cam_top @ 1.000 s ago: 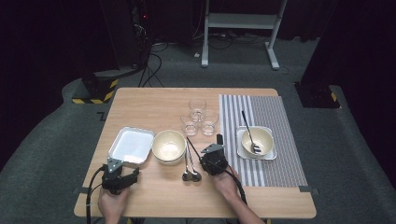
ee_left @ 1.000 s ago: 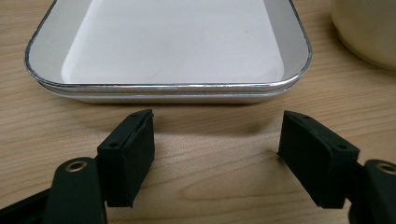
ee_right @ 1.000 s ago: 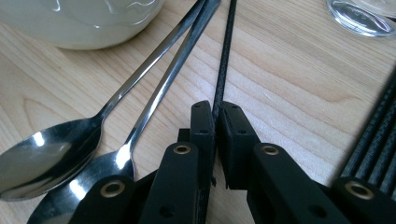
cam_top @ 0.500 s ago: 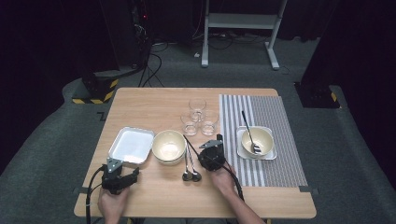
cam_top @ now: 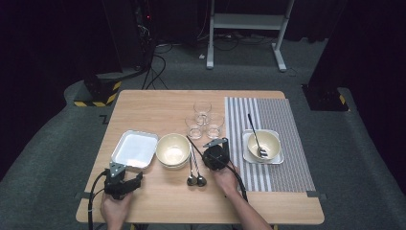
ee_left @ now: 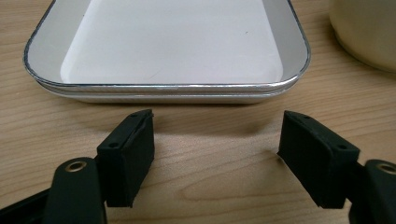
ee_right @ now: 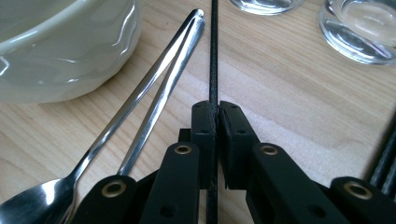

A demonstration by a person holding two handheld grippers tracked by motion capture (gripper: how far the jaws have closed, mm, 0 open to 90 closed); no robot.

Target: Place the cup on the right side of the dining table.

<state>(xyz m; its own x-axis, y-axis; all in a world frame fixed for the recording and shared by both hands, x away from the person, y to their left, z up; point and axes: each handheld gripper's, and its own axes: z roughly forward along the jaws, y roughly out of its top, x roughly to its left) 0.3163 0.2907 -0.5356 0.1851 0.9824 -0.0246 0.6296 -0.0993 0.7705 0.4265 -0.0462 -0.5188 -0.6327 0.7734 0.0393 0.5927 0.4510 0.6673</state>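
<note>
**Right hand-held gripper pinches a black stick; place setting partly laid**

Starting at the left: the left hand-held gripper (cam_top: 125,184) sits at the near-left of the worktop (cam_top: 153,105), jaws spread wide with nothing between them, pointing at the white tray (ee_left: 168,46) just beyond. That tray is bare. Next along, the cream bowl (cam_top: 173,150) waits beside it, and two metal spoons (ee_right: 140,107) lie side by side on the wood just to its right. Now the action: the right hand-held gripper (ee_right: 215,122) is clamped tight on a thin black chopstick (ee_right: 214,51), which runs straight away from the jaws towards the three glasses (cam_top: 203,120) at the far middle. Over on the right, the striped mat (cam_top: 282,112) already carries a square plate, a second bowl (cam_top: 263,145) and a dark utensil (cam_top: 254,134) resting in it. So one setting looks done, I'd say; the spoons, bowl, tray and glasses are still to be placed.
</note>
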